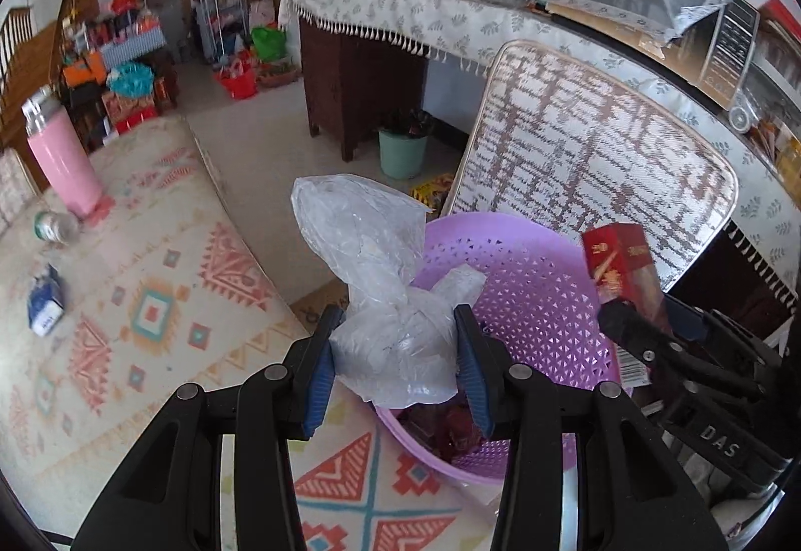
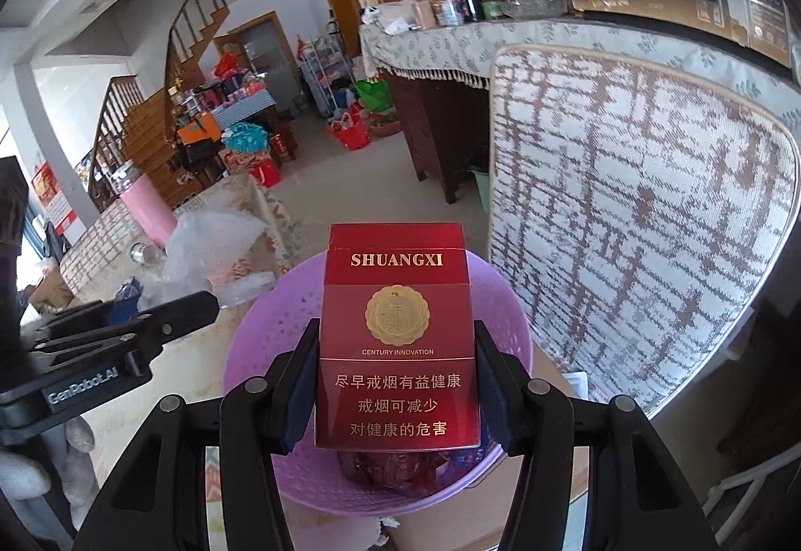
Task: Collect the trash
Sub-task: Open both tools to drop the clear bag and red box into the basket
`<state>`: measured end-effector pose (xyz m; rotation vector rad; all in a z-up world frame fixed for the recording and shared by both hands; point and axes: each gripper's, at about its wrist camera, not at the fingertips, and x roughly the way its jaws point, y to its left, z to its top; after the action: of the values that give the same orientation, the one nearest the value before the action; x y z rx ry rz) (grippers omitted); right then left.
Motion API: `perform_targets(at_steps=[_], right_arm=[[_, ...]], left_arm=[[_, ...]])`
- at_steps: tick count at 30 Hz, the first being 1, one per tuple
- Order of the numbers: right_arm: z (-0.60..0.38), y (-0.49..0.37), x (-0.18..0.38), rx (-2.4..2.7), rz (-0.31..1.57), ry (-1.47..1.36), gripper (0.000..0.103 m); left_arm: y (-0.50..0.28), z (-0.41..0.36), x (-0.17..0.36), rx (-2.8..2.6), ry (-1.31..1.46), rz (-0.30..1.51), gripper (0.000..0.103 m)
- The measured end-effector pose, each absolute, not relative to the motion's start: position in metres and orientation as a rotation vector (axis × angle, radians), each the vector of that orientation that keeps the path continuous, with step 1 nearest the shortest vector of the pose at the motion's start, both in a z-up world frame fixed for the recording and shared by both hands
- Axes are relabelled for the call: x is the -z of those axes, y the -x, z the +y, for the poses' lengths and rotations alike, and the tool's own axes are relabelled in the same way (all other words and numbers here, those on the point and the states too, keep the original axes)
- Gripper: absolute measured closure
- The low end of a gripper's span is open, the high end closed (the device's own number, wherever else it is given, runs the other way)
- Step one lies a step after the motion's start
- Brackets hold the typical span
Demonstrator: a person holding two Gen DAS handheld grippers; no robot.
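- While the left wrist view looks down, the left gripper (image 1: 395, 350) is clamped on a crumpled plastic bag (image 1: 373, 280), held over the near rim of the purple basket (image 1: 540, 300).
- Farther along the patterned table (image 1: 150, 350), a pink flask (image 1: 62, 155) stands at the far edge, a blue packet (image 1: 46, 306) nearer.
- Seen from the right wrist, the right gripper (image 2: 395, 380) grips a red cigarette pack (image 2: 396, 335) upright above the same basket (image 2: 260, 340), which holds red wrappers (image 2: 395, 468).
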<state>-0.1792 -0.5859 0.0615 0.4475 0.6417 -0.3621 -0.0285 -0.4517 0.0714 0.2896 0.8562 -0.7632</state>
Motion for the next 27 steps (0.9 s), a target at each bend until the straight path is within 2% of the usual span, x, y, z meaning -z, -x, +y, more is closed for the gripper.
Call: perform_targets(at_steps=[21,23,25,26,27], right_arm=[[-0.606,0.166,-0.044,0.382,0.681,-0.507,0.043],[-0.606,0.164,-0.044,0.379,0.683,-0.51,0.042],[-0.606,0.163,-0.044,0.376,0.68,-0.519,0.042],[-0.605,0.163,-0.044,0.376,0.68,-0.521,0.041],[-0.604,0.163,-0.044,0.377,0.679,-0.522,0.039]], left_arm=[[0.009,-0.475,-0.057,0.807,-0.258,0.914,0.059],[0.011,-0.474,-0.058,0.813,-0.262,0.897,0.054],[0.014,-0.472,-0.061,0.812,-0.268,0.869,0.035],[0.015,-0.47,-0.063,0.811,-0.267,0.856,0.03],[0.017,-0.468,-0.066,0.809,-0.266,0.841,0.029]])
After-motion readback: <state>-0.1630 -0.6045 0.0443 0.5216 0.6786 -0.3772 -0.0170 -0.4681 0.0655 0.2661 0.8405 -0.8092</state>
